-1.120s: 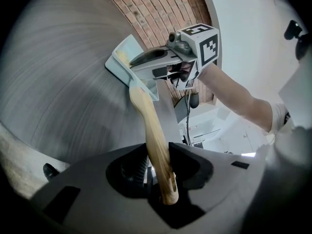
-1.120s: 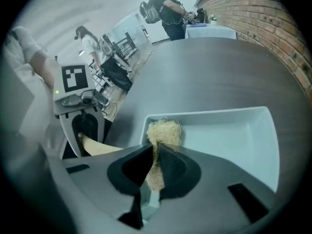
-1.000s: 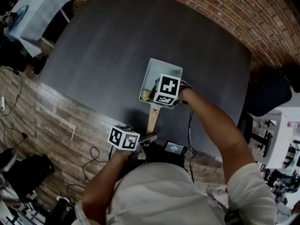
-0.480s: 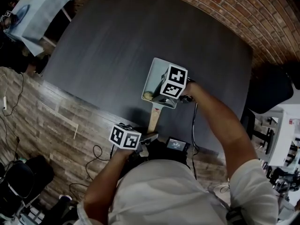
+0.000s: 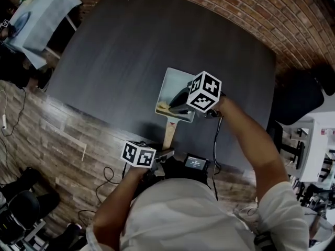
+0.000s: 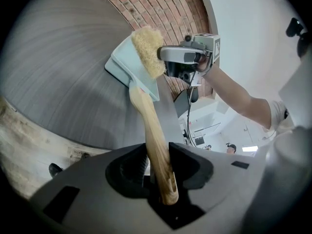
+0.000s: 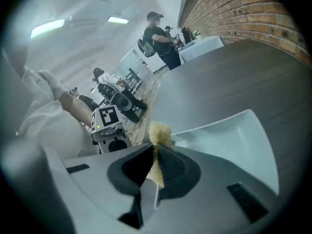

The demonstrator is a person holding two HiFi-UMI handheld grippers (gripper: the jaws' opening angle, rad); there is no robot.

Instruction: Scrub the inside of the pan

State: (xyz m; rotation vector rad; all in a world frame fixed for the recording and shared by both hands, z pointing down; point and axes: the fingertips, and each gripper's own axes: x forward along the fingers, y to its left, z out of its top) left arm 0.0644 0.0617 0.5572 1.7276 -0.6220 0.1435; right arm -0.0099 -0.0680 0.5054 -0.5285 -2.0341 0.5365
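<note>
The pan (image 5: 175, 82) sits on the dark table (image 5: 131, 46), with its wooden handle (image 5: 168, 134) pointing back at the person. The left gripper (image 6: 160, 162) has its jaws closed on the end of that handle and keeps the pan in place. The right gripper (image 7: 155, 160) has its jaws closed on a yellow sponge (image 7: 159, 133), which hangs over the pan's near end, close to where the handle starts. The jaws pinch only a thin bit of the sponge, so I think a hard rub could pull it out. The sponge could also catch on the pan's rim on the way back down and tip or push the pan, since it is held only by the tip of its handle. A second ago the right gripper was low in the pan. Now it is higher and turned, and the sponge looks lifted off the pan's bottom. The left gripper and the pan have hardly moved.
</note>
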